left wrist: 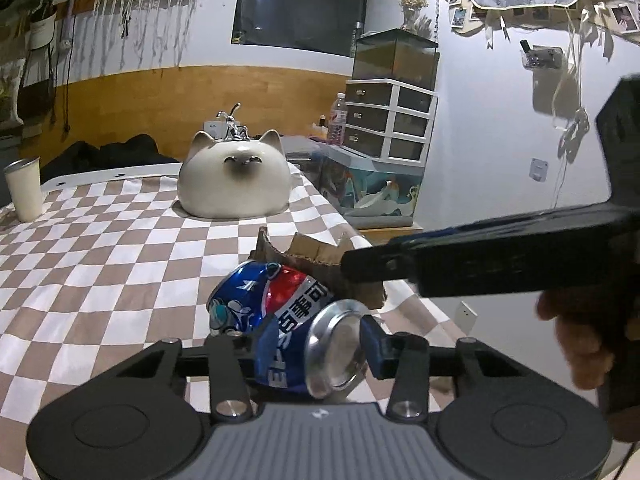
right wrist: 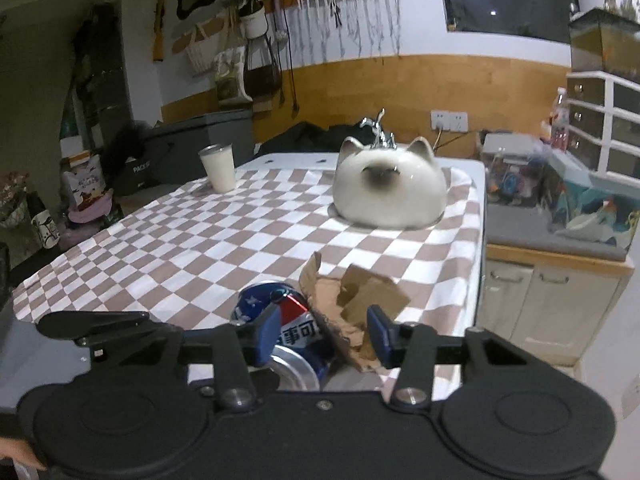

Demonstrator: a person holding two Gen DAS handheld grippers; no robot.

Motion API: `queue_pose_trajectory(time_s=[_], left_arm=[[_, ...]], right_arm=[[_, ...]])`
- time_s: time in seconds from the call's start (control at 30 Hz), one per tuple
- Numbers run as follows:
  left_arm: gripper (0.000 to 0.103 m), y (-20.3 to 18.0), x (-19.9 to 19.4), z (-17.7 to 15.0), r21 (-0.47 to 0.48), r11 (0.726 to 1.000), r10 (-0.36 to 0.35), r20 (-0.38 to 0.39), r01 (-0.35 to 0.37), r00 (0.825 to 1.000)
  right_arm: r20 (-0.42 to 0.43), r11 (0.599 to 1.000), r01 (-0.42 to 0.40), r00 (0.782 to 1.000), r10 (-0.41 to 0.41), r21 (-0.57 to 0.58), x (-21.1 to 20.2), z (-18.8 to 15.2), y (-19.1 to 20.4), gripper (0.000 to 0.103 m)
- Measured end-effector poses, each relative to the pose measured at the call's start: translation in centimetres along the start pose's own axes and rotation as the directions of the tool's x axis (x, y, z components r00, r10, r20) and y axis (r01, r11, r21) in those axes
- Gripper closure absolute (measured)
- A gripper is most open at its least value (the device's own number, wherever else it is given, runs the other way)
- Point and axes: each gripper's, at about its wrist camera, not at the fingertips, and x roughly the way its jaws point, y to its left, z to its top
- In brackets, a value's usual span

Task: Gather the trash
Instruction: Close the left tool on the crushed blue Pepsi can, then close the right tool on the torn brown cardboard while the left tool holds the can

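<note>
Crushed Pepsi can (left wrist: 276, 320) lying on its side, Chinese lettering, silver end toward table's (left wrist: 100, 248) near edge. Left gripper (left wrist: 316, 344) clamps it; right gripper (right wrist: 322, 334) half-open around torn cardboard (right wrist: 360, 300).

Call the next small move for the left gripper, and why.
Probably finish closing the left gripper on the crushed blue can, then lift. The can lies on its side on the checkered cloth between the blue pads, seemingly touching both, though a firm grip isn't clear. The right gripper is at the torn cardboard beside it.
</note>
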Motion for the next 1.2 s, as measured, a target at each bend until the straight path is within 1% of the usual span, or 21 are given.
queue_pose_trajectory(time_s=[0.1, 0.17, 0.23, 0.27, 0.4, 0.43, 0.53, 0.6, 0.63, 0.7, 0.77, 0.8, 0.87, 0.93, 1.0, 1.03, 1.07, 1.1, 1.17, 1.2], left_arm=[[0.068, 0.1, 0.0, -0.1, -0.004, 1.0, 0.002, 0.005, -0.002, 1.0], [0.069, 0.2, 0.1, -0.2, -0.004, 1.0, 0.0, 0.006, 0.0, 1.0], [0.07, 0.0, 0.1, -0.3, 0.011, 1.0, 0.003, 0.008, -0.004, 1.0], [0.071, -0.2, 0.1, -0.3, 0.019, 1.0, 0.009, 0.01, -0.01, 1.0], [0.074, -0.6, -0.1, -0.4, 0.039, 0.999, 0.011, 0.007, -0.012, 1.0], [0.074, -0.8, -0.2, -0.5, 0.042, 0.999, 0.01, 0.004, -0.01, 1.0], [0.076, -1.4, -0.8, -0.7, 0.053, 0.998, 0.022, 0.0, -0.022, 1.0], [0.077, -1.8, -1.3, -1.0, 0.048, 0.999, 0.017, -0.008, -0.017, 1.0], [0.077, -2.0, -1.7, -1.2, 0.041, 0.999, 0.003, -0.012, -0.003, 1.0], [0.09, -2.5, -2.6, -1.5, 0.025, 0.999, -0.045, -0.018, 0.046, 0.999], [0.091, -3.2, -3.2, -1.6, 0.019, 0.995, -0.096, -0.03, 0.097, 0.995], [0.09, -3.7, -3.5, -1.6, 0.03, 0.994, -0.103, -0.029, 0.104, 0.994], [0.089, -4.5, -3.9, -1.5, 0.063, 0.995, -0.079, -0.02, 0.081, 0.997], [0.082, -4.7, -4.4, -1.1, 0.071, 0.996, -0.049, -0.024, 0.051, 0.999], [0.056, -4.7, -5.2, -0.6, 0.076, 0.997, 0.011, -0.022, -0.009, 1.0], [0.05, -4.6, -5.6, -0.5, 0.079, 0.996, 0.036, -0.016, -0.035, 0.999], [0.036, -4.5, -6.1, -0.4, 0.073, 0.996, 0.06, -0.008, -0.059, 0.998], [0.027, -4.2, -6.8, -0.5, 0.055, 0.995, 0.081, 0.003, -0.081, 0.997], [0.024, -3.3, -8.0, -1.2, -0.007, 0.995, 0.103, 0.014, -0.103, 0.995], [0.024, -2.9, -8.5, -1.7, -0.047, 0.993, 0.112, 0.009, -0.112, 0.994]], right_arm=[[-0.011, 0.999, 0.029, 1.0, -0.029, 0.017, 1.2, -0.2, -0.2, 0.06], [-0.017, 0.998, 0.049, 0.999, -0.048, 0.035, 1.8, -0.5, -0.7, 0.066], [-0.029, 0.997, 0.06, 0.998, -0.058, 0.045, 2.2, -0.8, -1.0, 0.082], [-0.037, 0.997, 0.059, 0.998, -0.058, 0.045, 2.4, -1.0, -1.2, 0.087], [-0.03, 0.998, 0.049, 0.998, -0.048, 0.047, 2.0, -1.6, -1.1, 0.098], [-0.029, 0.998, 0.046, 0.999, -0.044, 0.052, 1.7, -1.7, -1.1, 0.099], [-0.027, 0.998, 0.039, 0.999, -0.038, 0.057, 0.9, -1.9, -0.9, 0.1], [-0.031, 0.998, 0.03, 0.999, -0.028, 0.057, 0.3, -2.1, -0.8, 0.1], [-0.032, 0.998, 0.023, 0.999, -0.021, 0.06, -0.1, -2.2, -0.7, 0.1], [-0.036, 0.997, -0.001, 0.999, 0.004, 0.074, -0.7, -2.4, -0.7, 0.1], [-0.034, 0.997, -0.023, 0.999, 0.026, 0.072, -1.3, -2.7, -0.3, 0.1], [-0.035, 0.997, -0.037, 0.999, 0.039, 0.072, -1.6, -2.9, -0.1, 0.1], [-0.033, 0.997, -0.045, 0.998, 0.047, 0.065, -1.9, -3.2, 0.5, 0.1], [-0.032, 0.996, -0.05, 0.998, 0.052, 0.071, -2.2, -3.4, 0.9, 0.1], [-0.024, 0.993, -0.065, 0.997, 0.068, 0.096, -2.4, -3.5, 0.8, 0.1], [-0.019, 0.991, -0.074, 0.997, 0.077, 0.11, -2.6, -3.5, 0.7, 0.1], [-0.014, 0.989, -0.083, 0.996, 0.085, 0.121, -2.8, -3.3, 0.6, 0.1], [-0.012, 0.989, -0.086, 0.996, 0.088, 0.124, -3.0, -3.2, 0.6, 0.1], [-0.007, 0.989, -0.081, 0.997, 0.082, 0.121, -3.0, -3.0, 0.5, 0.1], [-0.004, 0.99, -0.076, 0.997, 0.077, 0.117, -2.9, -2.9, 0.4, 0.1]])
